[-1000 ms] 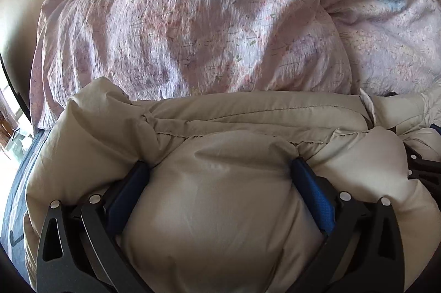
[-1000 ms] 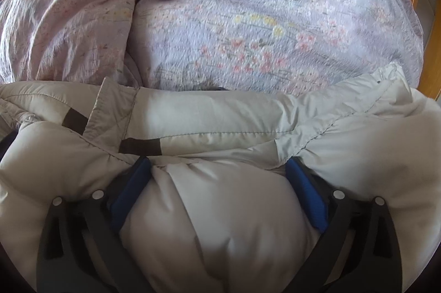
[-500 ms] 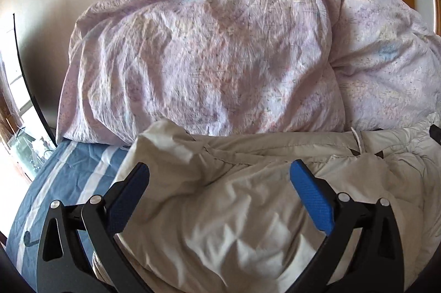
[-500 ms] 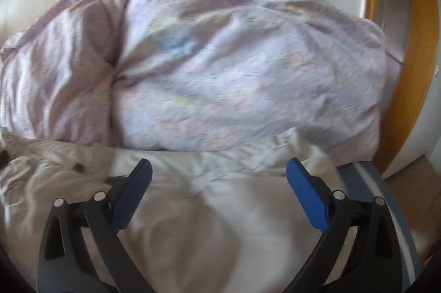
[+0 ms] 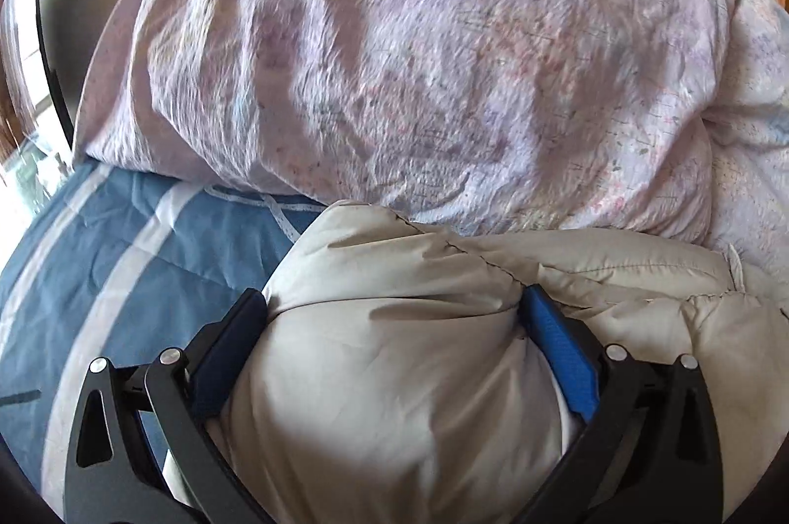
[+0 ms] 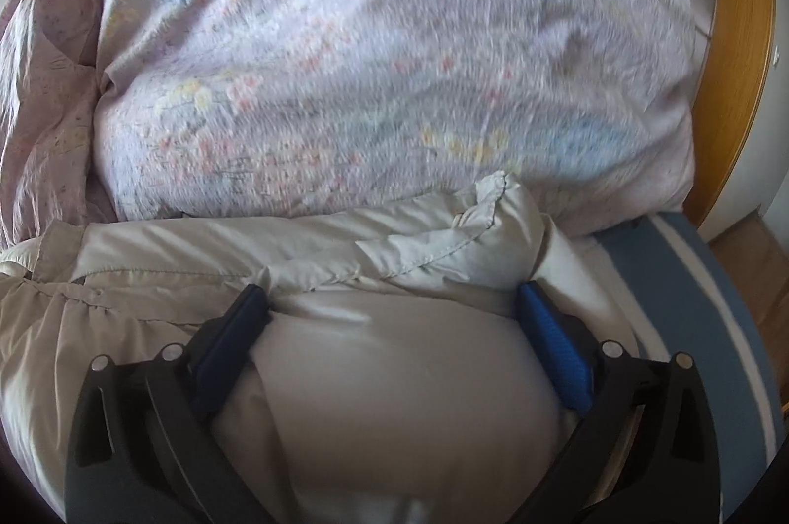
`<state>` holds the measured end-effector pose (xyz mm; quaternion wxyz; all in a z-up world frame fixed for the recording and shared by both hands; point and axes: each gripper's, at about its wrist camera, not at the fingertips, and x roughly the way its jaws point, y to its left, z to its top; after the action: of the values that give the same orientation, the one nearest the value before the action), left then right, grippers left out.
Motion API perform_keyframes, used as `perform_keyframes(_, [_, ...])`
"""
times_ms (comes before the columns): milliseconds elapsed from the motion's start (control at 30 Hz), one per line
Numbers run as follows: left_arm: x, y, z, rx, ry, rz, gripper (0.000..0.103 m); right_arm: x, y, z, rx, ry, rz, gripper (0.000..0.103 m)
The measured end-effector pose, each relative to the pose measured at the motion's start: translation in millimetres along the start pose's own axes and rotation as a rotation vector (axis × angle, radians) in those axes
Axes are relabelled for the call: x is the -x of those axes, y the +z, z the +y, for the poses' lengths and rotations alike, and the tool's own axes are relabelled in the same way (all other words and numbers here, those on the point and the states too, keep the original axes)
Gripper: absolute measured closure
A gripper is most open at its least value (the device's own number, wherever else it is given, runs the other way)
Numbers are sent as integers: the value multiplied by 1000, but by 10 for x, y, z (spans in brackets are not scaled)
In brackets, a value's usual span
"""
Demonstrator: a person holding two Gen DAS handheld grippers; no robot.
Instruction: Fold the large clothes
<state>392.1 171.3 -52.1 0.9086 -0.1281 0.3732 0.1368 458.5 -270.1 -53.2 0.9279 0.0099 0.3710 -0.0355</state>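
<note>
- Blue bedding with pale stripes (image 5: 123, 267) is seen as the surface under everything, spread out to the left of the left gripper and, in the right wrist view, showing as a blue strip (image 6: 690, 307) to the right of the right gripper.
- Between the blue pads of the left gripper (image 5: 392, 307) a thick bulge of the beige padded jacket (image 5: 394, 376) is lodged; the jaws are held wide apart, with a pad pressed into the fabric on each side, and whether the cloth is truly gripped cannot be told.
- Between the blue pads of the right gripper (image 6: 392, 302) another puffed fold of the same jacket (image 6: 404, 386) is lodged in the same manner, the jaws wide and the pads touching the cloth on both sides; a firm hold cannot be confirmed.
- Just ahead of the left fingertips, a stitched seam of the jacket is seen running off to the right, and the jacket's left edge is laid on the blue bedding.
- Just ahead of the right fingertips, a quilted edge of the jacket is turned upward beyond the right pad.
- Farther ahead, a crumpled lilac floral duvet (image 5: 419, 55) is piled high, touching the far edge of the jacket; it fills the upper half of the right wrist view as well (image 6: 394, 55), somewhat blurred.
- Beyond the duvet, to the far right of the right gripper, a wooden frame (image 6: 739, 45) is seen.
</note>
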Motion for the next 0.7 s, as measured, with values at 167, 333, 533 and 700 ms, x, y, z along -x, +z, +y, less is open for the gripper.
perform_keyframes(167, [-133,3,59,33,-31,41,1,-260,8,-71,-7,28,90,2])
perform_keyframes(333, [-247,14,218,118,-120,80,1,-444,38,-203,-46,92,142,2])
perform_keyframes(533, [-53,-8,468,198,-151,58,1,-304,56,-522,-113,65,87,2])
perform_keyframes(700, [577,-140,1166,288,-137,-14,1,545,-157,-1218,-340,-85,-31,2])
